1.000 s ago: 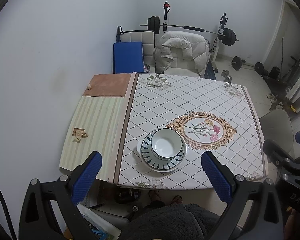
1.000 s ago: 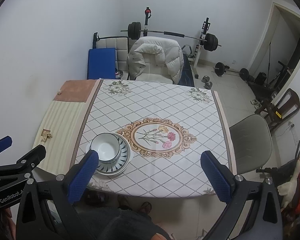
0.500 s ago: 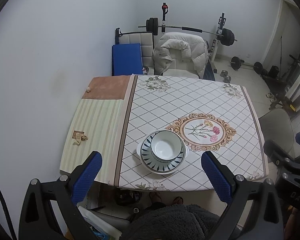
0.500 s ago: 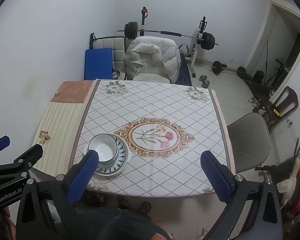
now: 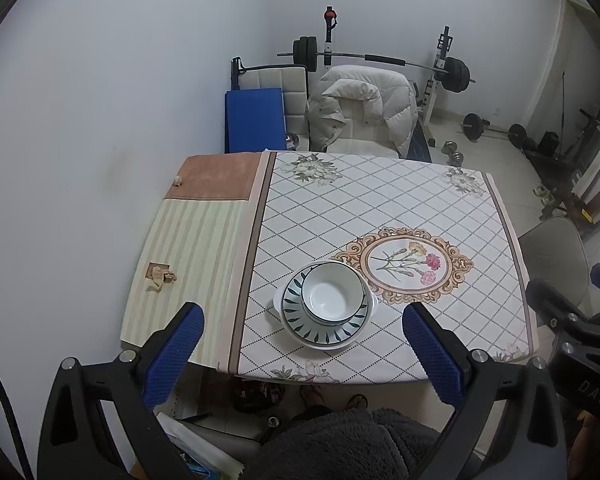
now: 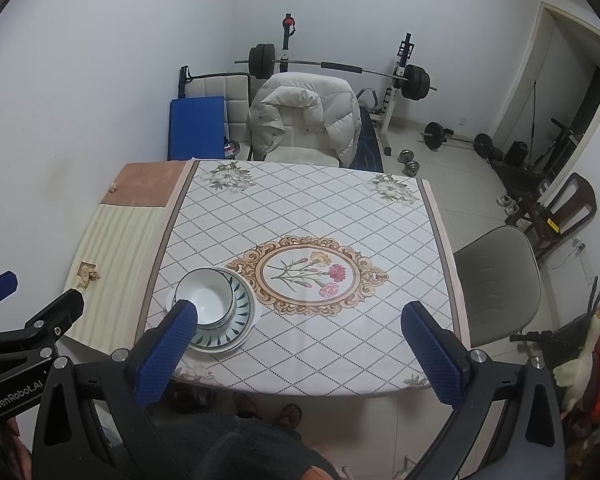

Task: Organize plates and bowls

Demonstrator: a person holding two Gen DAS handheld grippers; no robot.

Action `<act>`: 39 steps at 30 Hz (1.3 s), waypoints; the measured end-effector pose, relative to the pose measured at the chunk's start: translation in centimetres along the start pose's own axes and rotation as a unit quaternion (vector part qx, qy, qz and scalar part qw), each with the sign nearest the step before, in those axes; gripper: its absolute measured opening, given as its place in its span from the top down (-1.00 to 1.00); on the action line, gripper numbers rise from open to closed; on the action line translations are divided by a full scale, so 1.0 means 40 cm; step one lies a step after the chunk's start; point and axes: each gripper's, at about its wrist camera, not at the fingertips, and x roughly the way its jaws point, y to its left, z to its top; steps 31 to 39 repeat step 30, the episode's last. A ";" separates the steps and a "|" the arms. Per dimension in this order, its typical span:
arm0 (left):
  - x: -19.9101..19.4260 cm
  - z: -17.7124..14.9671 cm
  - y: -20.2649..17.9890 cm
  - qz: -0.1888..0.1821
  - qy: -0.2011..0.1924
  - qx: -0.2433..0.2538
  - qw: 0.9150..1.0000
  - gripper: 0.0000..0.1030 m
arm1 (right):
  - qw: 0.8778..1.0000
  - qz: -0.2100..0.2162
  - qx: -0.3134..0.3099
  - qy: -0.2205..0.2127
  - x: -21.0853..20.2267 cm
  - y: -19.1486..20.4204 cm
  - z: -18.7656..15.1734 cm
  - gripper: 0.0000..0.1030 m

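A room in a home, used both for eating and for exercise. Straight ahead of the hand-held gripper [image 5: 300,344] stands a worktop [image 5: 380,200] under a flowered, diamond-patterned cloth, with a chair [image 6: 496,276] off to the right. Beyond its far edge are a barbell on a rack [image 5: 380,58], a puffy white jacket [image 5: 360,108] draped over a seat, and dumbbells [image 6: 410,160] on the tiled floor [image 6: 460,184].

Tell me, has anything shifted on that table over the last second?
Only the cameras drifted: the table view slid slightly in both pictures. Nothing was taken hold of or let go. The white bowl stays nested in the leaf-patterned plate on the checked tablecloth, and the left hand-held gripper and right hand-held gripper stay open above the near edge.
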 end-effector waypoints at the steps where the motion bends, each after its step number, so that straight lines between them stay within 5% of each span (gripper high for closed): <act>1: 0.000 0.002 0.001 0.000 0.000 0.000 1.000 -0.98 | 1.000 0.000 0.000 -0.001 0.000 0.000 0.000 -1.00; 39: -0.006 0.014 0.002 0.006 -0.011 -0.014 1.000 -0.98 | 1.000 0.001 -0.009 -0.005 0.002 -0.026 0.014 -1.00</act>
